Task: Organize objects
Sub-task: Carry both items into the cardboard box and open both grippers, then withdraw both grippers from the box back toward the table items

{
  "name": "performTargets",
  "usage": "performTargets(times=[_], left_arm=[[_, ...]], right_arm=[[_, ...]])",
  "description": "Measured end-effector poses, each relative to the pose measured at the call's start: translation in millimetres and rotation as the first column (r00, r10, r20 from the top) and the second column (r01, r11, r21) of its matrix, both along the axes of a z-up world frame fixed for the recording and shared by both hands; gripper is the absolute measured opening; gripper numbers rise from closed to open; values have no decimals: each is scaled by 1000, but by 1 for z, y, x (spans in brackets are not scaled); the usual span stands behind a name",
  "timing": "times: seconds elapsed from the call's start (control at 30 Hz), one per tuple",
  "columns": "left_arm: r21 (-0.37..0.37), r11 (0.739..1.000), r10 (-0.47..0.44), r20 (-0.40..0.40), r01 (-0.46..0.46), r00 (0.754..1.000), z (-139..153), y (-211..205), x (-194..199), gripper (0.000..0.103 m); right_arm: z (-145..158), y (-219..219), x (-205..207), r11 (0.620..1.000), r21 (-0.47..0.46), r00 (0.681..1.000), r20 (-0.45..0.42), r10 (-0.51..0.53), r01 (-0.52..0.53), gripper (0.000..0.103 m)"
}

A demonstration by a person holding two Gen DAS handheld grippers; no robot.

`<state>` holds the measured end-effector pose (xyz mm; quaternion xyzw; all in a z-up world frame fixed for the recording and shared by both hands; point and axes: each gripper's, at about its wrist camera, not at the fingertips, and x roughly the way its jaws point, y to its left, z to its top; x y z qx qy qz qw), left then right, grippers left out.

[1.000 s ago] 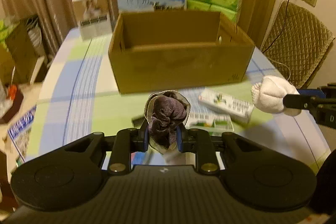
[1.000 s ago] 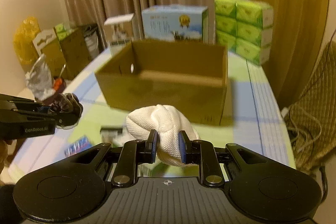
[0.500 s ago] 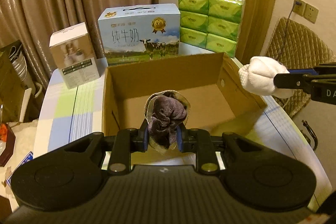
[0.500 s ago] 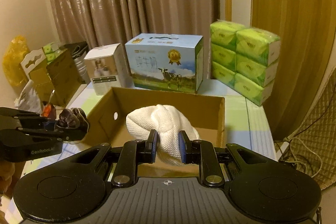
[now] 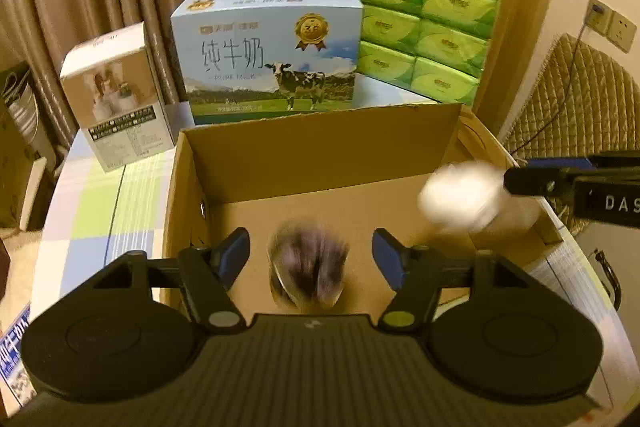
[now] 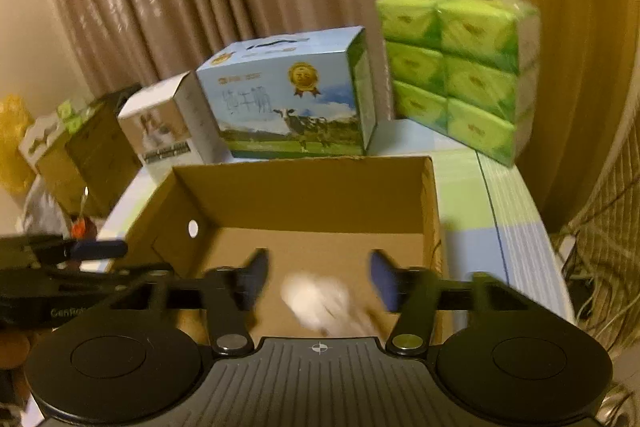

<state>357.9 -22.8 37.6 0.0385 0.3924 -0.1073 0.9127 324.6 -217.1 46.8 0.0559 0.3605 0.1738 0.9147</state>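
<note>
Both grippers have travelled from the near side of the surface to above the open cardboard box [image 5: 320,155], and their jaws have just been opening: the left gripper [image 5: 311,259] and the right gripper [image 6: 318,277] each stand apart now, with nothing pressed between the pads. A dark rolled sock bundle [image 5: 308,269] sits blurred between the left fingers, clear of both, apparently dropping toward the box floor; the white rolled sock bundle [image 6: 320,301] is likewise loose and blurred between the right fingers, seen from the left camera over the box's right side. So the step in hand looks like the release of two bundles into the box. The next move probably calls for lifting both grippers straight back out and returning for whatever is left on the checked tablecloth [image 5: 100,203]. Box walls rise on all four sides, and the right gripper hangs close to the right wall, so a sideways pull there could catch the rim. Behind the box stand a milk carton case [image 5: 268,55], a small white product box [image 5: 116,95] and a stack of green tissue packs [image 5: 424,31], so room is tight toward the curtains and freer toward the camera.
</note>
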Motion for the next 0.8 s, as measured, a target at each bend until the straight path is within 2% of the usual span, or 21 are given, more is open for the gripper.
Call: performTargets(times=[0.2,0.33,0.43,0.6,0.8], left_arm=[[-47,999,18,8,-18,1000,2,13,-17,64],[-82,995,51,27,-49,998,9,29,-45,69],[-88,993,82,43,-78,996,14,42,-75,74],[-76,990,125,65,-120,990,18,60,-126,84],[-52,985,169,72,-166,983,9,72,-190,92]], right_arm=[[8,-12,-34,1000,-5,1000,22,1,-1,77],[16,-18,-78,1000,13,999,52,14,-15,88],[17,-22,-114,999,30,998,64,15,-17,93],[4,-27,-175,997,74,999,39,0,-3,96],[-28,-20,-233,998,56,1000,-18,-5,6,97]])
